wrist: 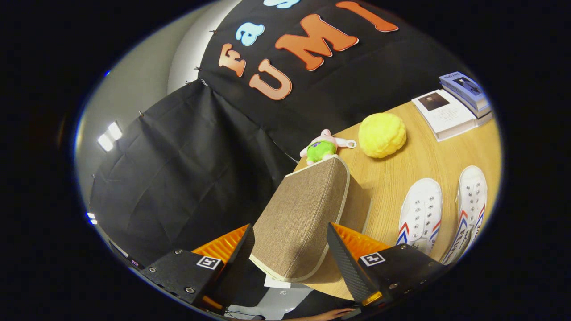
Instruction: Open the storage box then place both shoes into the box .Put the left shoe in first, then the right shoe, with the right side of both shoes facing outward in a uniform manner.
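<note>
- We found the gripper (290, 249) with its fingers spread wide, the raised lid (303, 218) of the storage box between them; we could not tell whether either finger touched it.
- The lid stood tilted up, its pale-trimmed edge nearest the fingers.
- We saw two white shoes (441, 214) lying side by side on the wooden table (415, 156), beside the box.
- Beyond the box sat a small plush toy (323, 147), a yellow fluffy ball (382, 134) and stacked books (455, 107).
</note>
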A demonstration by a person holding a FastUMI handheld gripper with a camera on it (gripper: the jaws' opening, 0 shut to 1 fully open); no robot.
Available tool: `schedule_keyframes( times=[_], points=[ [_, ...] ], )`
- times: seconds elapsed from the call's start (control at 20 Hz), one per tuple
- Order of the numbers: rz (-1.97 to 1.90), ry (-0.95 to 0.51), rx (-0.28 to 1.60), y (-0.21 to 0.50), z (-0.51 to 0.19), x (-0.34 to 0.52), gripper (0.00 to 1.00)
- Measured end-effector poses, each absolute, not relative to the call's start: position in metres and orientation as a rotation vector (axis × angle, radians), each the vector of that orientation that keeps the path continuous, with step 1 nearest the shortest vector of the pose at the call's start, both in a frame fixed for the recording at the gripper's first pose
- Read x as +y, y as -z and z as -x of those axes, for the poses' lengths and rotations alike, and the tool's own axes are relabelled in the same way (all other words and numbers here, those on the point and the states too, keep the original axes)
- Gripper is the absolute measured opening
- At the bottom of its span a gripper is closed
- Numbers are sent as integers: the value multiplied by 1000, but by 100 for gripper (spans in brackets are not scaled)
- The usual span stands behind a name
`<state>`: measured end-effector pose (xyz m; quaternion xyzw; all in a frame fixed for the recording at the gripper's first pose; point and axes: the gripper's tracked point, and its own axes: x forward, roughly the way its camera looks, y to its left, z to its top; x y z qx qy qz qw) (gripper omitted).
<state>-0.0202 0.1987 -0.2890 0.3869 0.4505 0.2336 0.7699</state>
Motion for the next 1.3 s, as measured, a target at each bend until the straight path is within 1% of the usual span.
schedule_keyframes(
  times=[0.2,0.65,0.9,1.05,1.15,1.2,1.25,1.3],
  points=[
    [-879,-524,1040,310,29,214,97],
    [-1022,-506,1144,346,37,236,97],
    [-1139,-506,1110,340,29,235,96],
    [-1161,-484,1069,334,21,224,90],
    [-1153,-464,1052,335,19,217,83],
    [-1158,-460,1046,334,18,216,75],
    [-1149,-455,1053,336,17,214,73],
    [-1110,-442,1060,340,20,211,68]
  ],
)
